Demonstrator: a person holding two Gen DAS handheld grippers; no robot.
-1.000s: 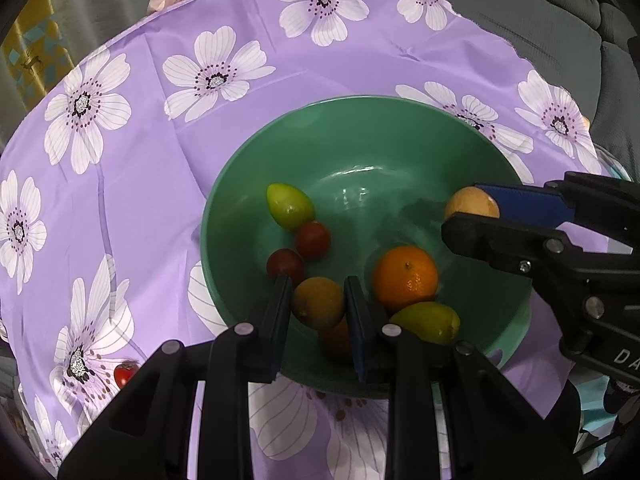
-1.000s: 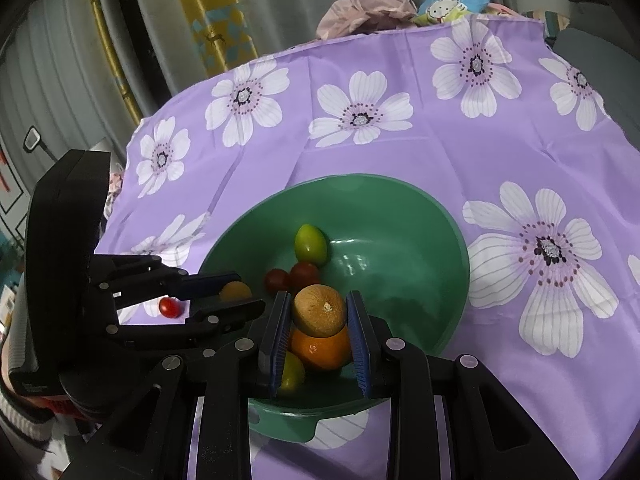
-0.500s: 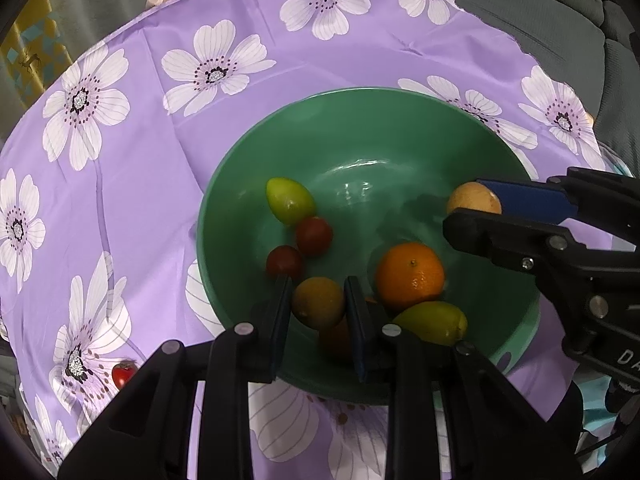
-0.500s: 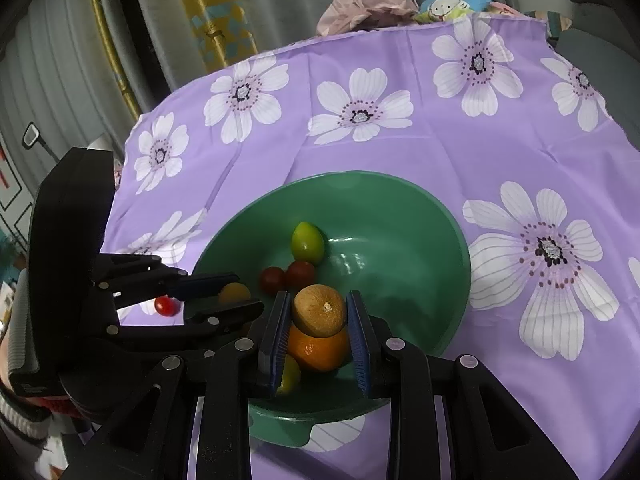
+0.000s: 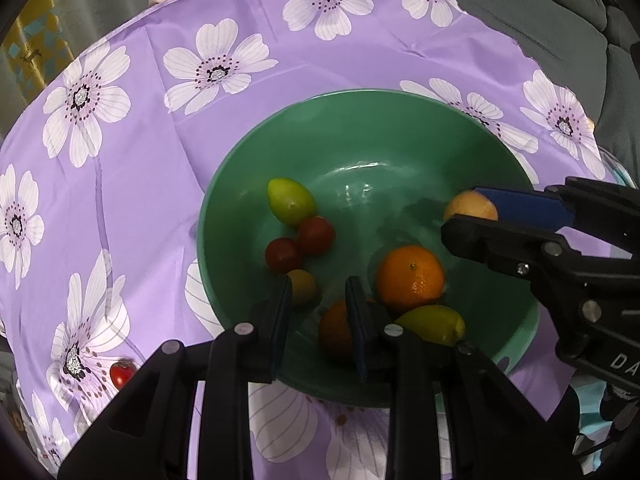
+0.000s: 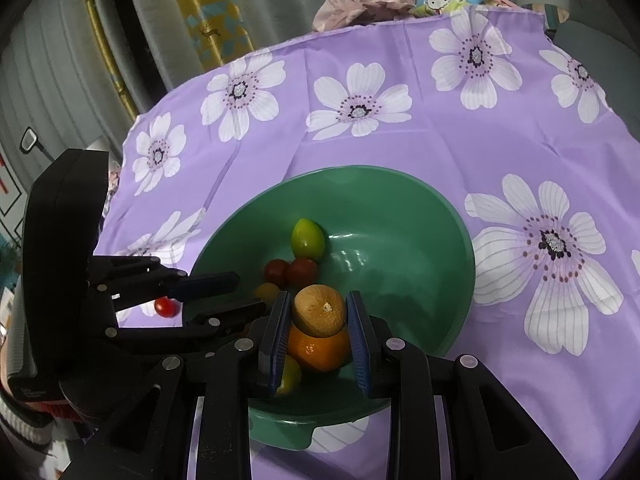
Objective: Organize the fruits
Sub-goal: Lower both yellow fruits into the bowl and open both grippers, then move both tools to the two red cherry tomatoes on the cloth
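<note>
From your left wrist, the left gripper (image 5: 316,300) has just let go: its jaws stand apart and the small brownish fruit (image 5: 303,287) now lies in the green bowl (image 5: 360,128). From your right wrist, the right gripper (image 6: 319,314) still clamps the tan fruit (image 6: 319,310) above the bowl, to drop next.

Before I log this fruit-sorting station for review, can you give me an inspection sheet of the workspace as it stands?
Surface: purple cloth with white flowers, lightly creased.
Job's things: green plastic bowl holding two small red tomatoes, green lemon-shaped fruit, orange mandarin and others; one red tomato lies outside on the cloth.
Clutter: crumpled pink fabric at the far edge.
Grippers: left tool open, empty; right tool shut on brownish round fruit.
Cables: nothing seen.
Surroundings: grey curtain, yellow pole.
</note>
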